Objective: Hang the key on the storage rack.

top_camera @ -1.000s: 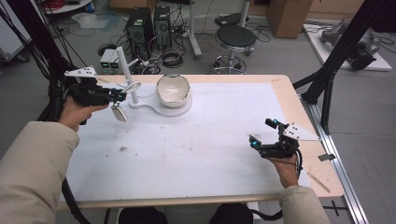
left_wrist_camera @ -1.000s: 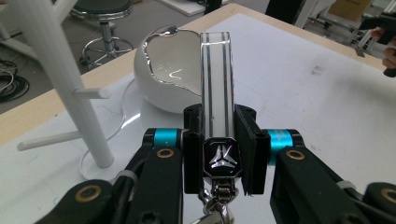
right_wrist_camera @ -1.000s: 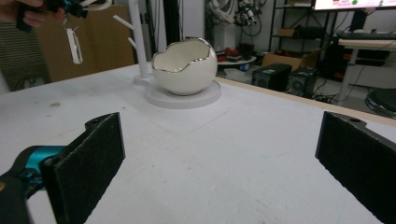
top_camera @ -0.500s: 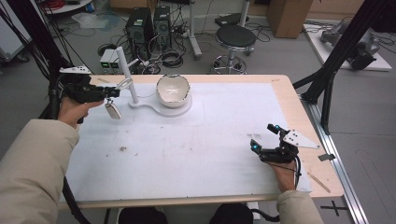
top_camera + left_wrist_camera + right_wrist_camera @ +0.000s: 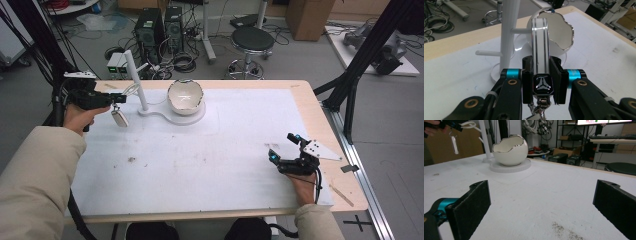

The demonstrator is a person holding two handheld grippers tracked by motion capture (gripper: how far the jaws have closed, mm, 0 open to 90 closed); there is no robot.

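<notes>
The left tongs [image 5: 119,98] are clenched on a white key fob [image 5: 540,52] with silver stripes, held in the air above the counter [image 5: 200,165] at its far left corner. In the left gripper view the fob stands between the two black jaws, a metal clasp hanging beneath it near the lower edge. From above, a small white tag [image 5: 120,119] dangles below those tongs, just beside the white peg stand [image 5: 135,77], whose post rises from a flat white base. On the same base sits an egg-shaped white bowl [image 5: 185,97] with a jagged silver rim. The right tongs [image 5: 284,150] rest low over the counter's near right part, well apart from the stand, their jaws spread wide and released with nothing between them. A dark smudge [image 5: 566,231] marks the white cover just ahead of them
</notes>
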